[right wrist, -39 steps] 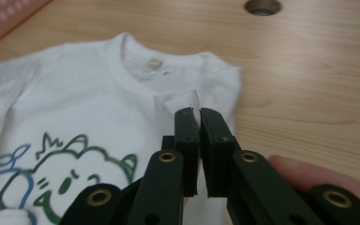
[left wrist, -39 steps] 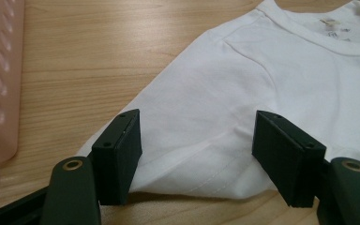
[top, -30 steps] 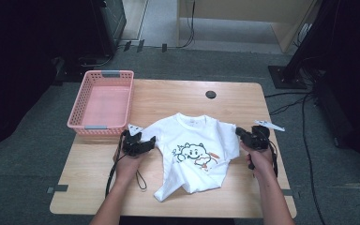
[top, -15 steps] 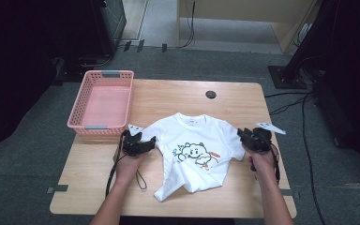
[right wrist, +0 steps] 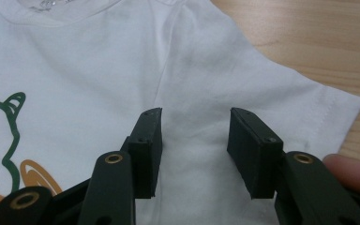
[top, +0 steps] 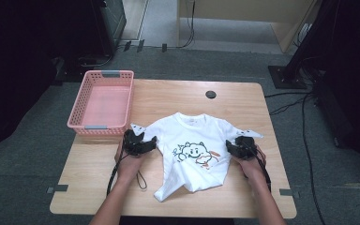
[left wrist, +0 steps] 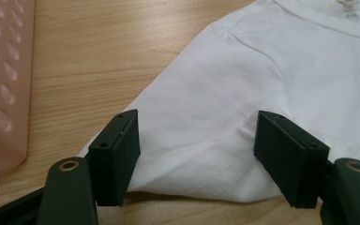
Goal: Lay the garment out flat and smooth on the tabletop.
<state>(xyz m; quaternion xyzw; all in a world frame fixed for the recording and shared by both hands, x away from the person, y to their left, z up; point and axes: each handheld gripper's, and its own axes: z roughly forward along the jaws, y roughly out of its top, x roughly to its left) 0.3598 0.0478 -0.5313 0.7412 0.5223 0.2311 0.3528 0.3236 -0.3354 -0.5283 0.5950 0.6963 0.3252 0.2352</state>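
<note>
My left gripper [left wrist: 197, 159] stands open over one sleeve of the white T-shirt [top: 194, 150], pads clear of the cloth. My right gripper [right wrist: 194, 150] has just been opening above the other sleeve, gripping nothing. The T-shirt lies flat just right of the pink basket [top: 82, 123] on the table [top: 178, 96].

Wooden table [top: 168, 98], grey floor [top: 37, 164]

pink plastic basket [top: 102, 102], perforated walls, grey handle grips at both ends, set on the left rear part of the wooden bench [top: 234, 101]. small dark round disc [top: 210, 94] on the bench near its far edge. grey floor [top: 33, 145] around; black stand base [top: 287, 76] on it.
</note>
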